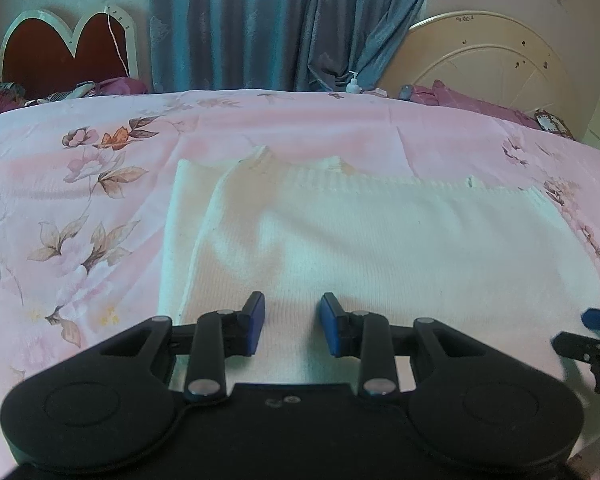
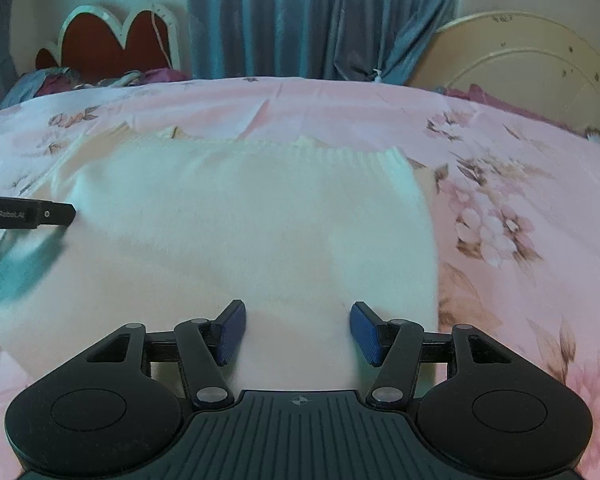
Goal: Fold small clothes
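Left gripper (image 1: 292,322): your jaws narrow, nothing between pads, just over near edge of sweater.
Right gripper (image 2: 298,330): your jaws wider, empty, over sweater's near right part.
Sweater (image 1: 380,240): cream knit, folded flat, ribbed band far side; contact with pads unclear.
Bedspread (image 1: 80,200): pink floral, under sweater.
Curtain (image 1: 260,20): blue, far.

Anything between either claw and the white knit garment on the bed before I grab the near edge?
Nothing visible. The left claw and right claw are both open right over the white knit garment, with only its fabric showing between their pads on the pink floral bedspread.
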`<state>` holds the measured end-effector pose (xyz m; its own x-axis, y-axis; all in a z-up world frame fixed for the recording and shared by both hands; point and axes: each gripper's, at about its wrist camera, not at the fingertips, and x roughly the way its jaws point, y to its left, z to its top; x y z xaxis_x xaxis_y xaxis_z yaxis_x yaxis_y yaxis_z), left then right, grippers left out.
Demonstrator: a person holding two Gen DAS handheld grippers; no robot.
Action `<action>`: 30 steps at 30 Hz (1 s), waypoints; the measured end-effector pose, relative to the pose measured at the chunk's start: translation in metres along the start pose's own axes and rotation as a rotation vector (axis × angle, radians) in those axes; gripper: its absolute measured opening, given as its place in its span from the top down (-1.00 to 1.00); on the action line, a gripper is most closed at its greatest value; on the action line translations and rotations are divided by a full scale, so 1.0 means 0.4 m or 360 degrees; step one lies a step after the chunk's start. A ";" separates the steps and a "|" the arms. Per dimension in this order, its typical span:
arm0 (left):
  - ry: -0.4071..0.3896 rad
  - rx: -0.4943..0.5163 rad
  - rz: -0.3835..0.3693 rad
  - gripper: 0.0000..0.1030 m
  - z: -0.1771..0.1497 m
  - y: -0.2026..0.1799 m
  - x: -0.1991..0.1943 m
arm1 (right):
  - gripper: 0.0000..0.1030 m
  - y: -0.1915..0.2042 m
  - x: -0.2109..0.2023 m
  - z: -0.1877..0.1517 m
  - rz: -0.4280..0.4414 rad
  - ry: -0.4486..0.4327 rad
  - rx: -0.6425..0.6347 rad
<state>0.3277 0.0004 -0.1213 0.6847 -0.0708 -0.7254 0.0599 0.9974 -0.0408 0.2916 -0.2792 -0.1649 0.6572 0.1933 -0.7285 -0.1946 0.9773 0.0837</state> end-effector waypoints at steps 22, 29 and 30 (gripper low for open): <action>0.0197 -0.0473 -0.0133 -0.33 -0.125 0.116 -0.194 | -0.11 0.113 -0.068 0.051 0.0167 -0.0036 0.0131; 0.0260 -0.0921 -0.0318 -0.29 -0.221 0.158 -0.199 | -0.11 0.148 -0.058 0.051 0.0226 -0.0040 0.0130; 0.0236 -0.0942 -0.0341 -0.30 -0.225 0.157 -0.192 | -0.11 0.151 -0.055 0.051 0.0226 -0.0044 0.0127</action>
<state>0.2137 0.0700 -0.1299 0.5920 -0.3088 -0.7444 -0.2552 0.8043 -0.5366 0.2803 -0.2225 -0.1299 0.6471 0.3313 -0.6866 -0.2292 0.9435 0.2392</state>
